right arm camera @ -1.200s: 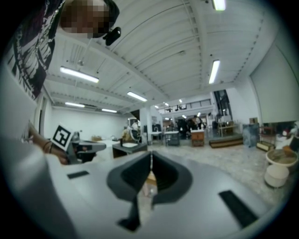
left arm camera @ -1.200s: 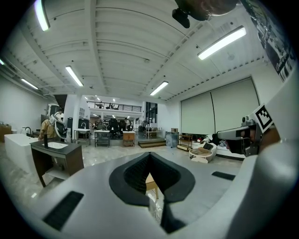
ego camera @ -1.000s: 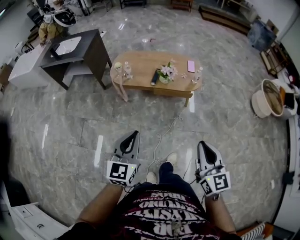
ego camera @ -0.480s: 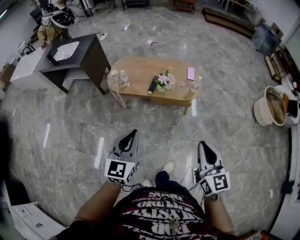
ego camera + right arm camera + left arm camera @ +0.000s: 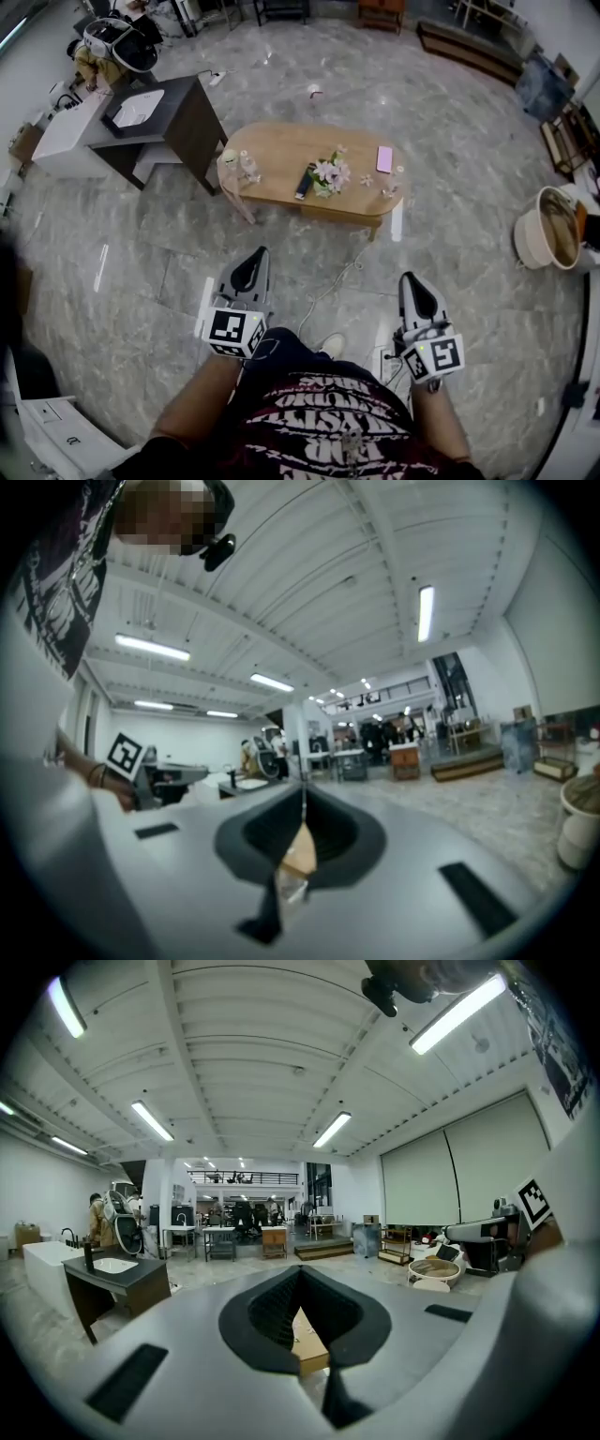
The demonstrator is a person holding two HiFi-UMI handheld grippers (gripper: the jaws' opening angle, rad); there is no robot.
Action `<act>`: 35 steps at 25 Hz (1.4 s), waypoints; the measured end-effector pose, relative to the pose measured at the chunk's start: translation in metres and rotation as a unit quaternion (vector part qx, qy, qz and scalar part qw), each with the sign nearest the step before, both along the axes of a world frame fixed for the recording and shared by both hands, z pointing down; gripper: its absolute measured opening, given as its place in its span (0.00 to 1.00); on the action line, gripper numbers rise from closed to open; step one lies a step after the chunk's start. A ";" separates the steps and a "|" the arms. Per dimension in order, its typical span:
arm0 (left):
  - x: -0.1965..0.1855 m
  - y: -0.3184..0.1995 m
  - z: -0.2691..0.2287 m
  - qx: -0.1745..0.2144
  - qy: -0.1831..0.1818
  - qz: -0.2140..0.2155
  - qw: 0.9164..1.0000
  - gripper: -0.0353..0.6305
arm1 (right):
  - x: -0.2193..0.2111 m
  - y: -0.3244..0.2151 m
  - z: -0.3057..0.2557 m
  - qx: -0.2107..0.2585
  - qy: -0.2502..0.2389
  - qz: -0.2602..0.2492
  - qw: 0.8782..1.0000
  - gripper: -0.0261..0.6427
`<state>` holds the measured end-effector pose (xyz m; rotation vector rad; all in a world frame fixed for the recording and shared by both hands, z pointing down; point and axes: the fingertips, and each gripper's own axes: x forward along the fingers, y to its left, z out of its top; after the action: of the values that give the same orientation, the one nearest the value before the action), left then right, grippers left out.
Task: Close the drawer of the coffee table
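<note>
The oval wooden coffee table (image 5: 281, 150) stands on the marble floor, well ahead of both grippers. A darker wooden front (image 5: 339, 214) shows under its near edge; whether that drawer sticks out I cannot tell from here. My left gripper (image 5: 254, 263) and right gripper (image 5: 415, 284) are held level side by side, pointing at the table, both shut and empty. In the left gripper view the left gripper (image 5: 298, 1275) has its jaws together, with a sliver of the coffee table (image 5: 309, 1342) showing between them. The right gripper (image 5: 304, 804) looks the same in the right gripper view.
On the table are a flower vase (image 5: 327, 174), a pink phone (image 5: 383, 158), a remote (image 5: 304, 181) and small bottles (image 5: 247, 165). A dark sink desk (image 5: 178, 111) stands to the left, a round tub (image 5: 548, 230) to the right. A cable (image 5: 330, 279) trails across the floor.
The person has walked toward the coffee table, which now sits lower and nearer in the head view. Both grippers came forward with the person and stayed shut.
</note>
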<state>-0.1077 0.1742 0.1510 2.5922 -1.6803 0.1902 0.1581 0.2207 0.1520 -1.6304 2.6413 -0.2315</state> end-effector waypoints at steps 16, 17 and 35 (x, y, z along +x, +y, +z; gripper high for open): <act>0.027 -0.026 0.013 -0.007 0.002 0.011 1.000 0.09 | 0.016 -0.030 0.011 -0.006 0.001 -0.006 1.000 0.09; 0.028 -0.031 0.015 -0.009 0.001 0.014 1.000 0.09 | 0.018 -0.033 0.013 -0.008 0.000 -0.003 1.000 0.09; -0.026 -0.162 0.073 -0.090 -0.003 0.028 0.996 0.09 | -0.022 -0.164 0.068 -0.082 -0.015 0.011 0.996 0.09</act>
<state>-0.1334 0.0123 0.2236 2.5088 -1.5155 0.3358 0.1364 0.0567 0.2202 -1.6862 2.6425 -0.4805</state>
